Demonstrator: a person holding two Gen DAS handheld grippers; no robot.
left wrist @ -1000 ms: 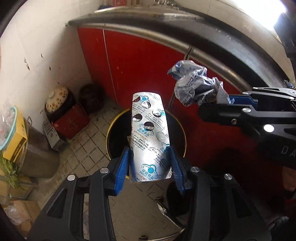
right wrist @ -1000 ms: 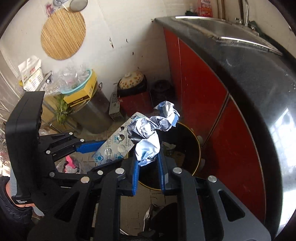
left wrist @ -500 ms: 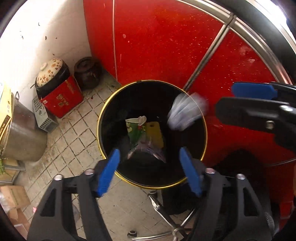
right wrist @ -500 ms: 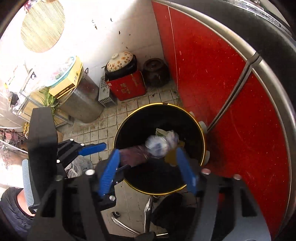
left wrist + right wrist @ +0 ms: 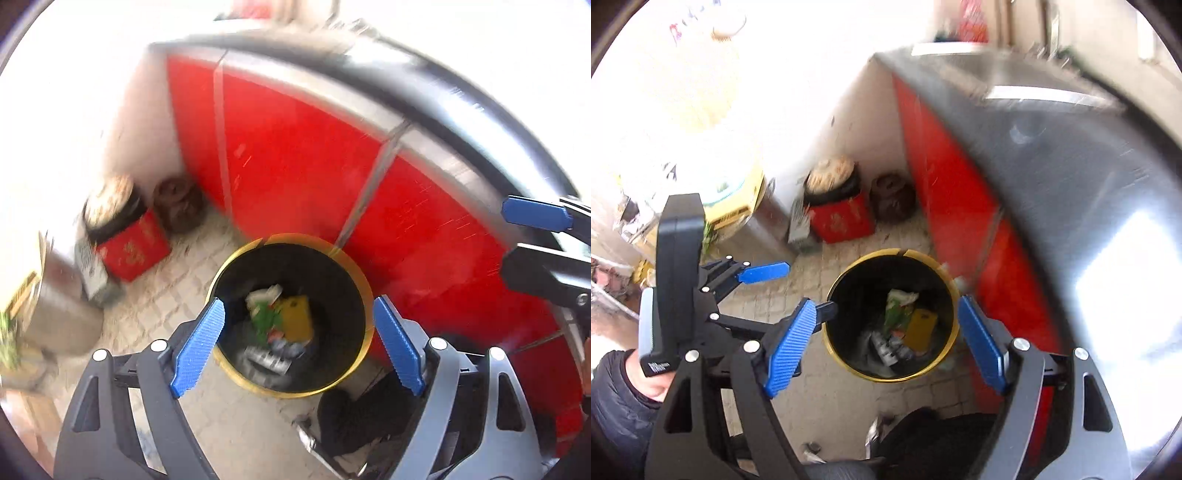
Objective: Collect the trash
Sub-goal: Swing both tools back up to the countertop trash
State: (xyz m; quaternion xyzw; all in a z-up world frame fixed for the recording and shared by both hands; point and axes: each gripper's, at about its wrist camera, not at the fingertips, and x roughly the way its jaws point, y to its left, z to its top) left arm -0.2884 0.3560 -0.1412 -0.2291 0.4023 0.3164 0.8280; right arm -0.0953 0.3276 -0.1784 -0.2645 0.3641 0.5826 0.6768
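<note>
Gold-rimmed bin (image 5: 364,284) below both wide-parted, just-opening empty claws, left claw (image 5: 299,343), right claw (image 5: 886,341), cabinet (image 5: 295,166) beside.

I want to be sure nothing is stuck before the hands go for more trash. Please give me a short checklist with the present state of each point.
1. Left gripper empty: ok, its jaws have just been opening and nothing is between them.
2. Right gripper empty: ok, jaws have just been opening, nothing between them.
3. Dropped trash inside the bin: ok, a blister pack lies at the bottom.
4. Crumpled paper in the bin: cannot tell, the picture is blurred.
5. Bin upright: ok.
6. Floor beside the bin free of trash: cannot tell.
</note>
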